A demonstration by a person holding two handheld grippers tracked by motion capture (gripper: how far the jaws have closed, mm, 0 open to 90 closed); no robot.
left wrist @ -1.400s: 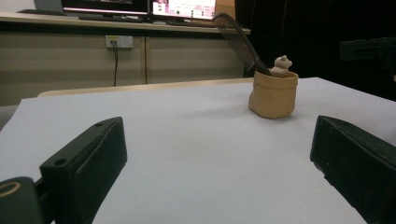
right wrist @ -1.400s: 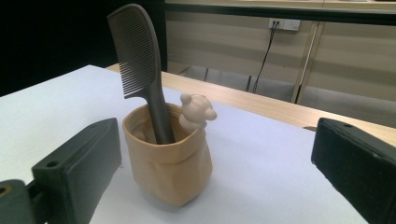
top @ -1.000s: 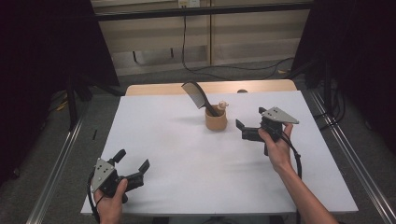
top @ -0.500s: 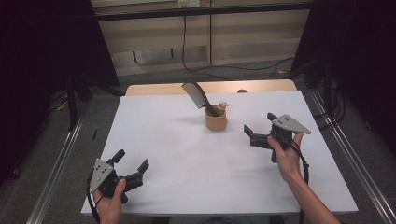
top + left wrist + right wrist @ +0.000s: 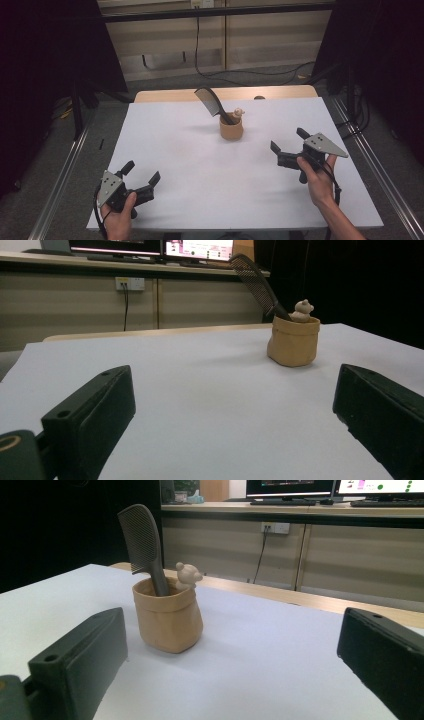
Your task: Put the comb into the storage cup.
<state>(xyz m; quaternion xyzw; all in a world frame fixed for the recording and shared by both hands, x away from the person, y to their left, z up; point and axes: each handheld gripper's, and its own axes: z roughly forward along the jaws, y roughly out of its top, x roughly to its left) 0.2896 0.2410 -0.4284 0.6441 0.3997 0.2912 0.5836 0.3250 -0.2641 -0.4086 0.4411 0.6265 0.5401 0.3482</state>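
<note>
Small tan holder (image 5: pixel 231 131) standing upright on the white table (image 5: pixel 190 165), toward the far middle of the sheet, a little right of centre. Soft-looking, pouch-like body with a rolled rim, slightly wider at the base, plain tan all round. A dark comb (image 5: pixel 210 101) stuck handle-down inside, teeth end rising above the rim and leaning to the left and far side in the high view. A little tan bear-shaped figure (image 5: pixel 239 113) peeking over the rim at the holder's right edge, just beside the comb's handle.

In the right gripper view, same holder (image 5: pixel 168 615) close and left of centre, comb (image 5: pixel 144 545) tilted left, bear figure (image 5: pixel 188 575) on the rim, both black jaws spread wide at the bottom corners with nothing between them.

Right gripper (image 5: pixel 290 147) held in the right hand (image 5: pixel 319 180) at the right side of the table, nearer than the holder and well apart from it, jaws wide and pointing left-far toward it. Nothing gripped.

Left gripper (image 5: pixel 141 171) held in the left hand (image 5: pixel 120 220) at the near left corner, far from the holder, jaws likewise spread wide and empty. From the left gripper view, holder (image 5: pixel 293 339) seen well off, right of centre, beyond bare white table, comb (image 5: pixel 257 285) slanting up to the left.
</note>
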